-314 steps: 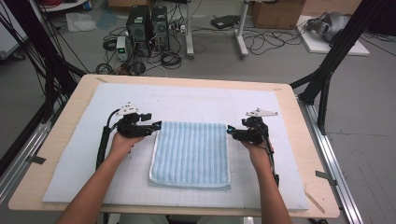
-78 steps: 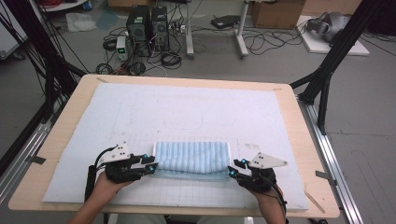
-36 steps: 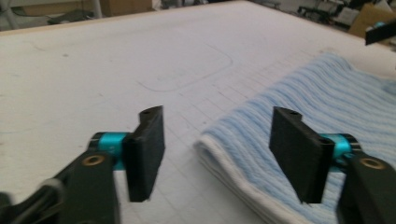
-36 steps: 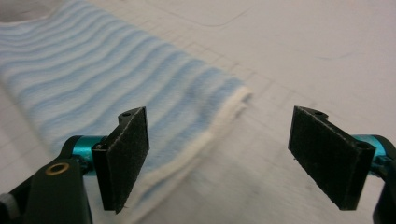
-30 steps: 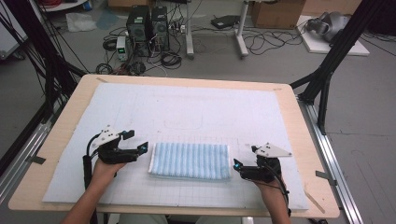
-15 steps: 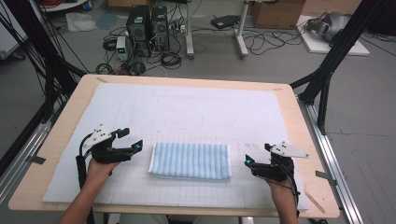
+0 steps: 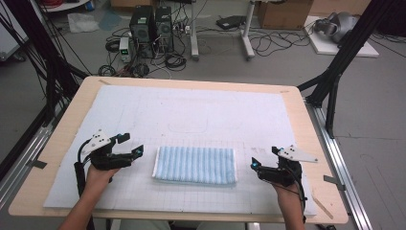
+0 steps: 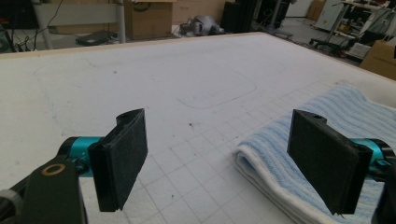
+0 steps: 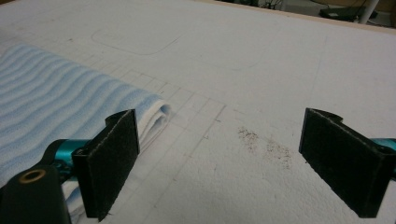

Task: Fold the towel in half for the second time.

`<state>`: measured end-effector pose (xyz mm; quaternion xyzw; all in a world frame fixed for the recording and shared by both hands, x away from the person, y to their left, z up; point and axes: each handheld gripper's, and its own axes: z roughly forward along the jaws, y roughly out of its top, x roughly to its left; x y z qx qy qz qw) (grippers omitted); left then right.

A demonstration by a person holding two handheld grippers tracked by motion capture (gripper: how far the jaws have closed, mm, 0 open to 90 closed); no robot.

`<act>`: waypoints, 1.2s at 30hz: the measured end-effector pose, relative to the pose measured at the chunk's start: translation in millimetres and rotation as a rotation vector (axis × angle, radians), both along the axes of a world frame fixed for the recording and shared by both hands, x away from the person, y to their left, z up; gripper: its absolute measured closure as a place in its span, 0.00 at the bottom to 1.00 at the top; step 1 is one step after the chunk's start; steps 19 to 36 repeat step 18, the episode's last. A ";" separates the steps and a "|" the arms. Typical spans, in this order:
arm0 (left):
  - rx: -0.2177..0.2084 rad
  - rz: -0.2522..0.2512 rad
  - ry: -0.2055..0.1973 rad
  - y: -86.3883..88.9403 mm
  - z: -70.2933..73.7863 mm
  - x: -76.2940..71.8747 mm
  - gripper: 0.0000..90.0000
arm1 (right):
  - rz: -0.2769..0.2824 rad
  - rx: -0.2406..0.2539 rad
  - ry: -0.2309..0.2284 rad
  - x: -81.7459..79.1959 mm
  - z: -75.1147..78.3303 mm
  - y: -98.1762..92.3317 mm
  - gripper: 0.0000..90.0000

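Note:
A light blue striped towel (image 7: 195,165) lies folded into a flat rectangle on the white gridded mat (image 7: 191,115), near the front middle. My left gripper (image 7: 131,143) hovers just left of the towel, open, with nothing between its pads. In the left gripper view the towel's folded edge (image 8: 280,135) lies behind the right pad, and the gripper (image 8: 224,163) is wide open. My right gripper (image 7: 265,157) sits a short way right of the towel, also open and holding nothing. In the right gripper view the towel's corner (image 9: 56,102) is at the left, beside the open gripper (image 9: 224,158).
The mat covers a wooden table (image 7: 306,124). Black frame posts (image 7: 335,72) stand at both sides. Computers and cables (image 7: 153,28) lie on the floor beyond the far edge. A faint dirt smudge (image 9: 261,142) marks the mat.
The spread towel was folded in half toward the front edge. Both grippers then let go of it and drew outward, away from its two ends.

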<state>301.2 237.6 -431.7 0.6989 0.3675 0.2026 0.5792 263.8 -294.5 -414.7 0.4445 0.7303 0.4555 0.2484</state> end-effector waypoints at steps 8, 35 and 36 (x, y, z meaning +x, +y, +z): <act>-0.001 -0.005 0.001 -0.6 0.1 -0.1 0.23 | -0.001 0.000 -0.003 0.3 -0.7 0.0 0.13; -0.002 -0.002 0.002 -1.0 0.2 -0.2 0.23 | -0.011 0.007 -0.008 0.0 -0.2 -2.9 0.13; -0.002 -0.002 0.002 -1.0 0.2 -0.2 0.23 | -0.011 0.007 -0.008 0.0 -0.2 -2.9 0.13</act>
